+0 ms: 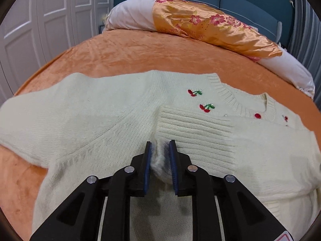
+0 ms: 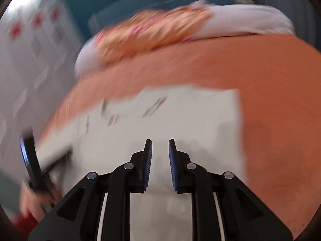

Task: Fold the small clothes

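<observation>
Left wrist: 1 sweater (image 1: pixel 112 120), 2 cherry motifs, 1 tongs (image 1: pixel 160 146).

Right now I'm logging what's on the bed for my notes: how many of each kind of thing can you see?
Cream sweater: 1
Embroidered cherry pairs fully visible on it: 2
Red button: 1
Floral orange pillow: 1
Orange bedspread: 1
Grippers, left gripper and right gripper: 2
Total: 8
</observation>
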Demonstrator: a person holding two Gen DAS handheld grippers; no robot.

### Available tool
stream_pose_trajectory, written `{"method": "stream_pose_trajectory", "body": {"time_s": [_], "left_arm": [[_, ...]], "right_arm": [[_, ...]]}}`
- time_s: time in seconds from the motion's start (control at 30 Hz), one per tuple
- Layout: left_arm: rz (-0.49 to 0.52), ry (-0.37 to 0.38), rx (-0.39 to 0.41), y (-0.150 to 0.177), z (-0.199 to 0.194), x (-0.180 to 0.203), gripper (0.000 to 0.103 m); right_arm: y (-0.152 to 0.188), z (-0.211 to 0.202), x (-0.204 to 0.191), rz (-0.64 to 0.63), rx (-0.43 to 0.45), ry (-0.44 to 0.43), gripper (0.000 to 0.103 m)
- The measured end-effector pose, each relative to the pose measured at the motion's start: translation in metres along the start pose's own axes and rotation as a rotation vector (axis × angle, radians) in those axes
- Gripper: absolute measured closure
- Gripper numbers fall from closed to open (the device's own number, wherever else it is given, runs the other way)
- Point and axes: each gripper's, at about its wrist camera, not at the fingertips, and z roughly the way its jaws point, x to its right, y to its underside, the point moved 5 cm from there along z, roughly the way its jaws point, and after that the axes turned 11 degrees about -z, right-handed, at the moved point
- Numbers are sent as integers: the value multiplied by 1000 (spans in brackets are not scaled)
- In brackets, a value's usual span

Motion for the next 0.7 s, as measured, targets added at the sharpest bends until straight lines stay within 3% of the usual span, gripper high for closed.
{"method": "stream_pose_trajectory", "body": {"time_s": [0.07,0.17,0.23,0.3,0.4,0.5,0.53,0.6,0.7], "left_arm": [[16,-22,8,1,0,1,85],[38,-45,20,2,0,3,84],[47,-53,28,3,0,4,84],[49,-56,36,4,0,4,84],[52,-65,41,5,0,5,82],[45,-76,44,5,0,4,77],[39,-82,45,4,0,2,73],[27,-93,47,4,0,-1,66],[-5,-92,45,2,1,-7,56]], "right_arm": [[15,16,-6,-58,-53,81,89],[27,4,20,101,-17,97,91],[37,-6,48,195,-9,140,103],[38,-7,60,240,-9,108,103],[34,-7,49,140,-35,174,103],[29,-19,50,136,26,215,103],[36,-18,56,145,16,243,103],[56,-13,69,210,20,206,103],[51,-10,58,146,6,276,103]]}}
